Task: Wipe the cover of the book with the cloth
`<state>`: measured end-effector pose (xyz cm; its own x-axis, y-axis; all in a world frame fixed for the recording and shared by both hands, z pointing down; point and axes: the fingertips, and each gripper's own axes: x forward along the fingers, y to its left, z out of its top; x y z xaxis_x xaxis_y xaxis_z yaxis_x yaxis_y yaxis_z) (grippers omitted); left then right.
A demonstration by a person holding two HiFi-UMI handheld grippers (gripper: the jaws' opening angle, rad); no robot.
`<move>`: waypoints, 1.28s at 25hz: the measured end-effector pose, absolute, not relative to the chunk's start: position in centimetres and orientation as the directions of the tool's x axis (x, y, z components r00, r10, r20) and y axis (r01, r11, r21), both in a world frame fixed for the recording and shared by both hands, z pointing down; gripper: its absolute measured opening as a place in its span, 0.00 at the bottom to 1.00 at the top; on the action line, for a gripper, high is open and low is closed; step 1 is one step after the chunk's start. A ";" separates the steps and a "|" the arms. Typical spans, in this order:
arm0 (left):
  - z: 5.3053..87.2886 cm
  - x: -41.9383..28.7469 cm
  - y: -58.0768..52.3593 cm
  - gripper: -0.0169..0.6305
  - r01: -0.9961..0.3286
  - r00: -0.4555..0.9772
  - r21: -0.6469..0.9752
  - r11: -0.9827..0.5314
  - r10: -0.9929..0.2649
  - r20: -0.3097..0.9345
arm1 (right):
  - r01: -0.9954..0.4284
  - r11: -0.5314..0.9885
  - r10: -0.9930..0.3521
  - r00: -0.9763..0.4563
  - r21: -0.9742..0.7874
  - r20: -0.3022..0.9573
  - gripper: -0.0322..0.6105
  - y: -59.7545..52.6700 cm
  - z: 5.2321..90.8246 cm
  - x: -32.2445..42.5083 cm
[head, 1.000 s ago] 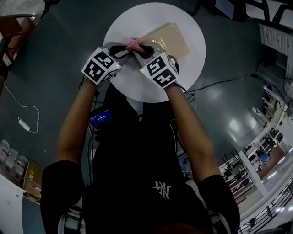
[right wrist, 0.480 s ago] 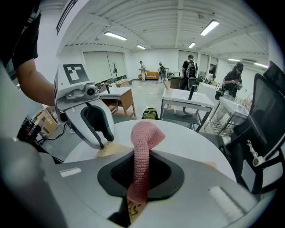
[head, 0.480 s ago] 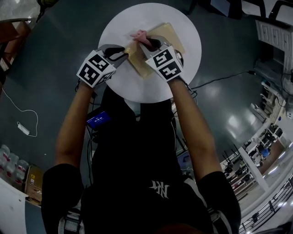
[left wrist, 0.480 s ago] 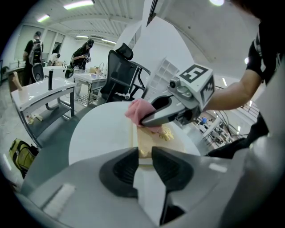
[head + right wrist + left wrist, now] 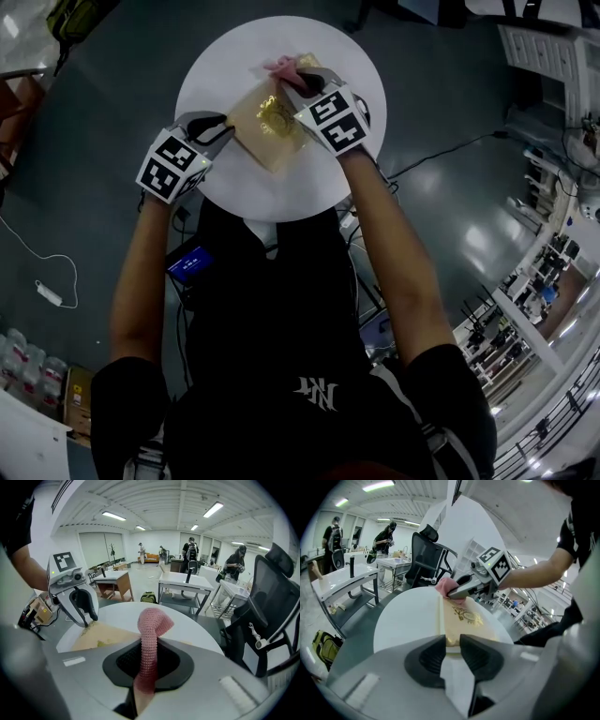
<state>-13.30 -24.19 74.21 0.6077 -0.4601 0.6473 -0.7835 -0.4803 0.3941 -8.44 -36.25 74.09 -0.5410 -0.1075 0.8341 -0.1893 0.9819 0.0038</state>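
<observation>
A tan book with a gold emblem [image 5: 265,125] lies on the round white table [image 5: 217,66]. My left gripper [image 5: 223,128] grips the book's near edge, and the left gripper view shows that edge [image 5: 452,643] pinched between both pads. My right gripper [image 5: 296,82] is shut on a pink knitted cloth [image 5: 281,65] at the book's far end. In the right gripper view the cloth [image 5: 150,634] stands up out of the jaws above the cover [image 5: 101,637], with the left gripper [image 5: 86,617] across from it. From the left gripper view, the right gripper [image 5: 461,590] presses the cloth [image 5: 446,584] on the cover.
A black office chair [image 5: 274,606] stands close beside the table. Desks and several people fill the room behind [image 5: 190,581]. A black cable [image 5: 450,169] runs over the dark floor to the right, and a white cord [image 5: 42,291] lies to the left.
My right gripper has slid with the cloth along the cover, away from the left gripper toward the book's far end. The left gripper has kept its hold on the near edge.
</observation>
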 end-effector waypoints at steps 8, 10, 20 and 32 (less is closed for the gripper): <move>74.2 -13.8 -24.0 0.18 -0.789 0.600 0.386 -0.479 -0.462 0.653 | -0.241 0.969 -0.181 -0.507 0.063 0.843 0.11 -39.6 74.0 -7.4; 74.4 -14.4 -23.7 0.18 -0.790 0.596 0.380 -0.481 -0.460 0.658 | -0.268 0.960 -0.207 -0.493 0.079 0.845 0.11 -40.4 74.1 -7.5; 74.2 -13.1 -23.8 0.17 -0.798 0.586 0.381 -0.467 -0.452 0.673 | -0.437 0.894 -0.312 -0.449 0.099 0.837 0.11 -45.1 72.3 -3.7; 73.7 -13.1 -24.4 0.18 -0.802 0.580 0.381 -0.460 -0.445 0.682 | -0.224 0.959 -0.040 -0.718 -0.176 0.695 0.11 -31.3 67.0 -10.9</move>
<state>-13.13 -24.38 73.66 0.5798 -0.4452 0.6823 -0.8019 -0.4598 0.3814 -10.90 -31.29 67.00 -0.7183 -0.0401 0.6945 -0.2235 0.9587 -0.1758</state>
